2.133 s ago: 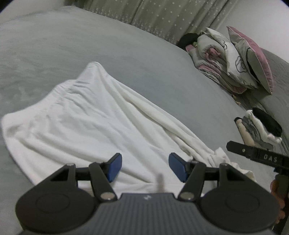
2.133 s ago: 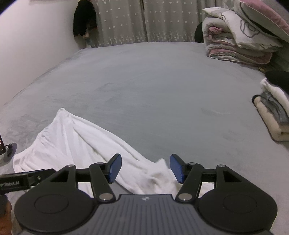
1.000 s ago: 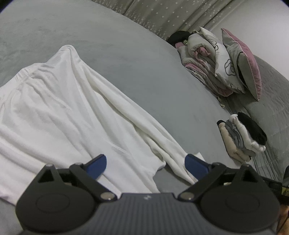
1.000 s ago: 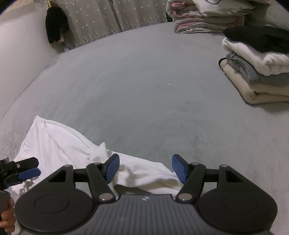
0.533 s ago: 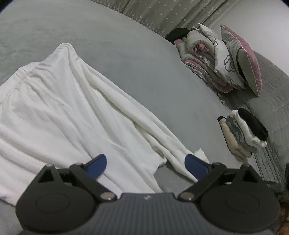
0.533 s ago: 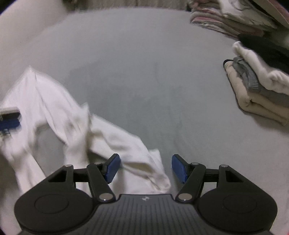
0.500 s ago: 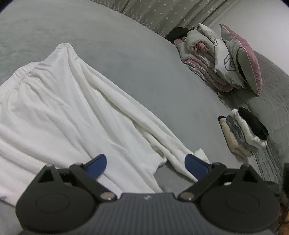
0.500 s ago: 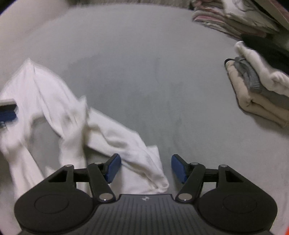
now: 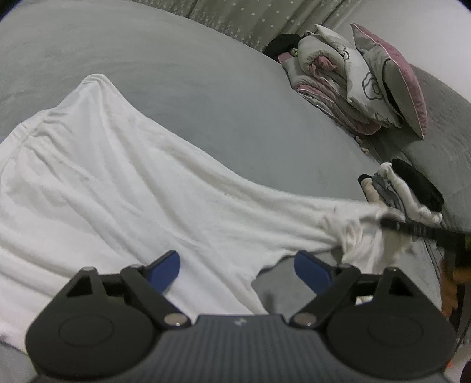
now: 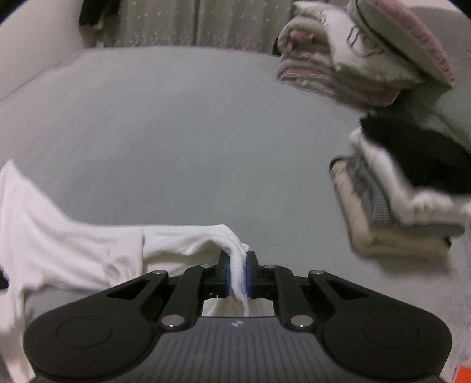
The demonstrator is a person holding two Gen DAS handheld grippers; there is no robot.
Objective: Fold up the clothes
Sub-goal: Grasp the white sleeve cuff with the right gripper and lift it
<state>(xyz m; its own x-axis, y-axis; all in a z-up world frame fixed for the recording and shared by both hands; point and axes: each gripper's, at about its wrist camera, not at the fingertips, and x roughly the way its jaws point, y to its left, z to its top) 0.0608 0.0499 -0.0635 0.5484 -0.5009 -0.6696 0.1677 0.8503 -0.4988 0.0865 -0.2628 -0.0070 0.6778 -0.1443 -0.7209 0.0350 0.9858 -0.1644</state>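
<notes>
White trousers [image 9: 117, 182] lie spread on the grey bed [image 9: 206, 88], waistband at the upper left. My left gripper [image 9: 237, 266] hovers open over the crotch, nothing between its blue pads. One trouser leg [image 9: 294, 212] is drawn taut to the right, where my right gripper [image 9: 391, 222] pinches its end. In the right wrist view the right gripper [image 10: 237, 272] is shut on that white leg end [image 10: 235, 265], and the rest of the white trousers [image 10: 59, 241] trails off to the left.
A stack of folded clothes [image 9: 403, 191], black on top, sits at the right, also close on the right in the right wrist view [image 10: 406, 200]. Folded bedding and a pink-edged pillow [image 9: 368, 82] lie at the back right. Curtains [image 10: 176, 20] hang behind the bed.
My right gripper has shut on the end of a trouser leg and pulled it out to the right, stretching it straight. The left gripper stays open near the crotch.
</notes>
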